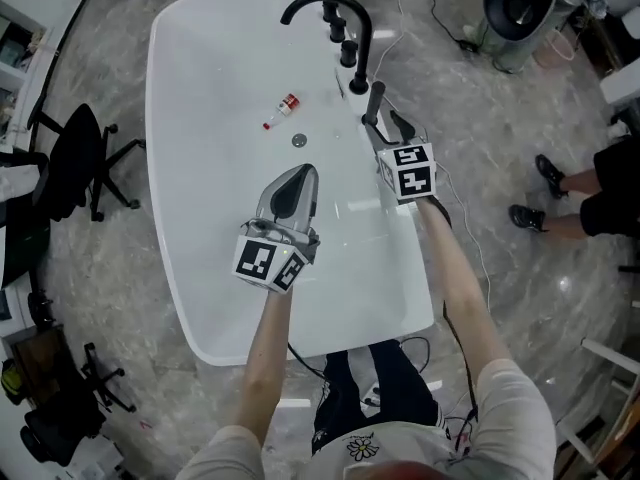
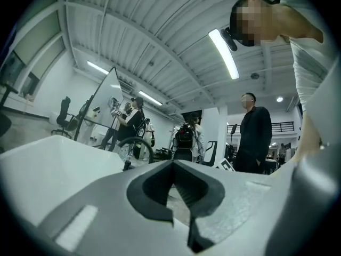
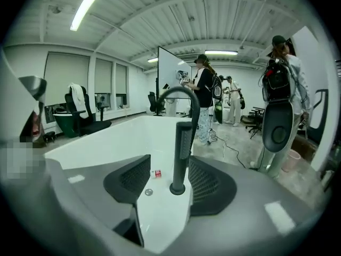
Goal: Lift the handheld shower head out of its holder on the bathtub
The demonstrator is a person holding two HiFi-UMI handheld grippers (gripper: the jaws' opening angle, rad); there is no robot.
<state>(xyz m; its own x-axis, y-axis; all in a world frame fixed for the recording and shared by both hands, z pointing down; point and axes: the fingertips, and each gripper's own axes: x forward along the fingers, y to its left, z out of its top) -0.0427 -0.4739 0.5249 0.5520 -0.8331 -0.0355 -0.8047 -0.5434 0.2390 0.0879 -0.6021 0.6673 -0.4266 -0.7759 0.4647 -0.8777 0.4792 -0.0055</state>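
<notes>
The black handheld shower head (image 1: 372, 100) stands upright in its round holder (image 3: 177, 188) on the white bathtub's rim (image 1: 395, 228), just in front of the black curved faucet (image 1: 330, 10). My right gripper (image 1: 384, 131) is open; in the right gripper view the shower head (image 3: 184, 148) rises between its two dark pads (image 3: 129, 179) without touching them. My left gripper (image 1: 292, 190) hangs over the tub's inside, jaws closed to a point, with nothing in them. The left gripper (image 2: 171, 164) aims over the far rim at the room.
A small red and white bottle (image 1: 283, 109) lies in the tub near the drain (image 1: 299, 140). Faucet knobs (image 1: 346, 48) stand behind the holder. Office chairs (image 1: 85, 163) stand left of the tub; cables (image 1: 440, 18) and a bystander's feet (image 1: 545, 198) are at the right.
</notes>
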